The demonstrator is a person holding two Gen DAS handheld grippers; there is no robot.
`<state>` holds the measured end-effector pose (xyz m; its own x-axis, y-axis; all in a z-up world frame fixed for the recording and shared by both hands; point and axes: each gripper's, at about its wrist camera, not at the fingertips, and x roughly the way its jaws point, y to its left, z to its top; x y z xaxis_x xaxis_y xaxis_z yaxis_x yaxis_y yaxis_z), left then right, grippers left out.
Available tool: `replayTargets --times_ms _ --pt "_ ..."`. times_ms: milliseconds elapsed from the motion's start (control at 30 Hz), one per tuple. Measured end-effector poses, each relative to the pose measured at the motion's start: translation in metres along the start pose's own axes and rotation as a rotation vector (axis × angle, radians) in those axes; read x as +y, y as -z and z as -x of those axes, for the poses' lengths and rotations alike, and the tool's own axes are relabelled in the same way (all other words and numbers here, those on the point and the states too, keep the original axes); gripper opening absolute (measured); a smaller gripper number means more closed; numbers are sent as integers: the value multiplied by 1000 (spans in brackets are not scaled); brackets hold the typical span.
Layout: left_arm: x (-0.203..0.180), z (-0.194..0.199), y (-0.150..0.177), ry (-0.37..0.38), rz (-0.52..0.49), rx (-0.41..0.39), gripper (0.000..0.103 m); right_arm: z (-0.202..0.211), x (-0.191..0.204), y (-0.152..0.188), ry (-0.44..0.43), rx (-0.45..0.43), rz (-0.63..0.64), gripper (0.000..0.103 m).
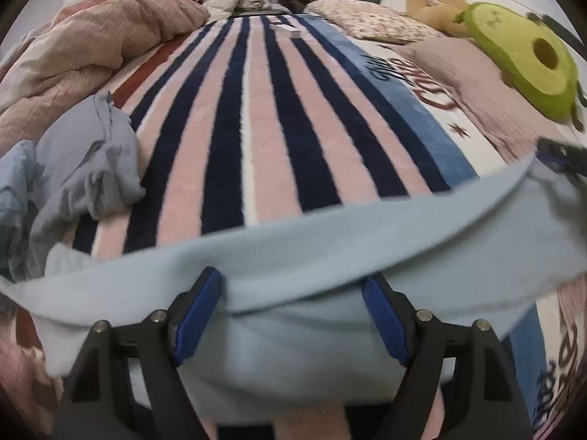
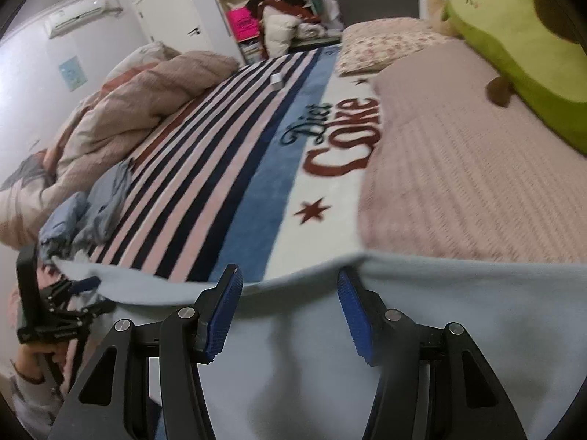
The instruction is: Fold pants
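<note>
The light blue pants (image 1: 330, 256) lie stretched across the near edge of the bed, over the striped blanket (image 1: 279, 121). The left gripper (image 1: 293, 289) and the right gripper (image 2: 290, 288) both have their fingers spread wide, with the pants' edge between them. A crumpled grey-blue garment (image 1: 84, 168) sits left; an avocado plush (image 1: 521, 55) lies far right.

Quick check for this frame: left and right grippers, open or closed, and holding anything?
Left gripper: open, jaws spread around the light blue pants, not clamped.
Right gripper: open, jaws apart over the same pants, holding nothing.
</note>
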<state>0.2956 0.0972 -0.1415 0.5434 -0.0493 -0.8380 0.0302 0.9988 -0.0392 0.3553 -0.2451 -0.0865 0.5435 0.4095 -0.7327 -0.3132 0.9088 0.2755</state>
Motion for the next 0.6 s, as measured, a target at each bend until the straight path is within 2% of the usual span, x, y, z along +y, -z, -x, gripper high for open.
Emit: replayTargets --times_ms 167,333,400,500,600 --pt "10 1 -23 -45 47 -28 76 8 7 -1 36 -15 35 51" --pt "22 27 -25 -71 54 -94 76 26 40 21 -34 -4 141 51" --pt "33 33 -33 -76 87 -126 80 28 57 31 -66 11 188 51" --pt "45 28 -44 -137 115 -77 80 23 89 46 -119 50 262 51" --pt "43 42 -38 -39 117 -102 81 12 120 61 -202 112 324 51"
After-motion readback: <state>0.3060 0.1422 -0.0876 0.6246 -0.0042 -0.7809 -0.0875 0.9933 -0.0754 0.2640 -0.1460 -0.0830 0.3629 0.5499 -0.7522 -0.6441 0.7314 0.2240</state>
